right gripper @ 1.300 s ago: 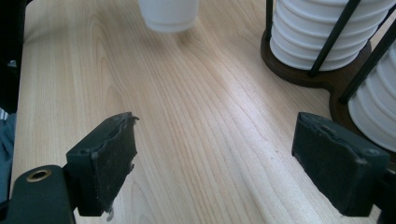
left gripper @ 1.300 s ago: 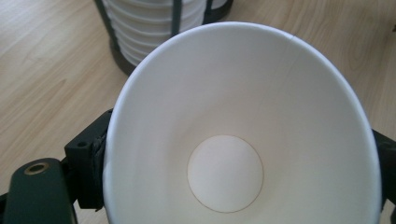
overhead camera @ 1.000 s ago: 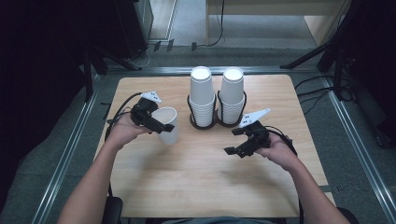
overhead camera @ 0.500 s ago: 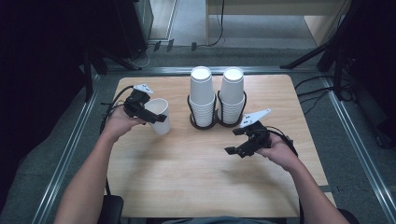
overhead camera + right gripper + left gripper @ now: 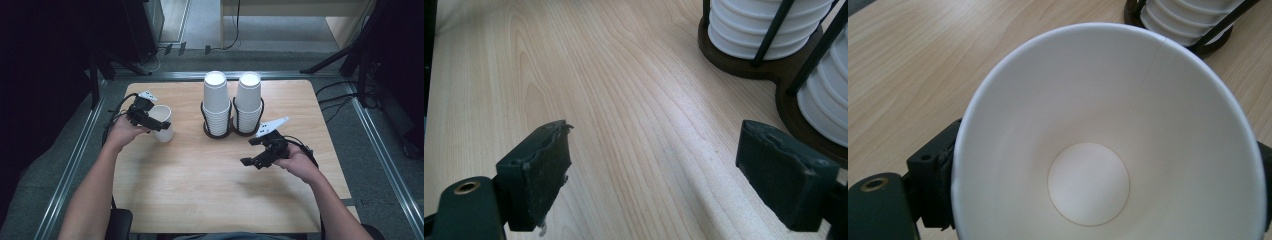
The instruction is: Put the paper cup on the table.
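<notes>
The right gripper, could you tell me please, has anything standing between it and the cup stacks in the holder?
Nothing visible does. The right gripper, jaws open, hangs over bare table; the cup stacks in their holder stand just beyond it.

The left gripper point(image 5: 1098, 200) clamps a white paper cup point(image 5: 1108, 130) between its jaws, with a stacked-cup holder point(image 5: 1193, 20) beyond it on the counter point(image 5: 913, 65).
</notes>
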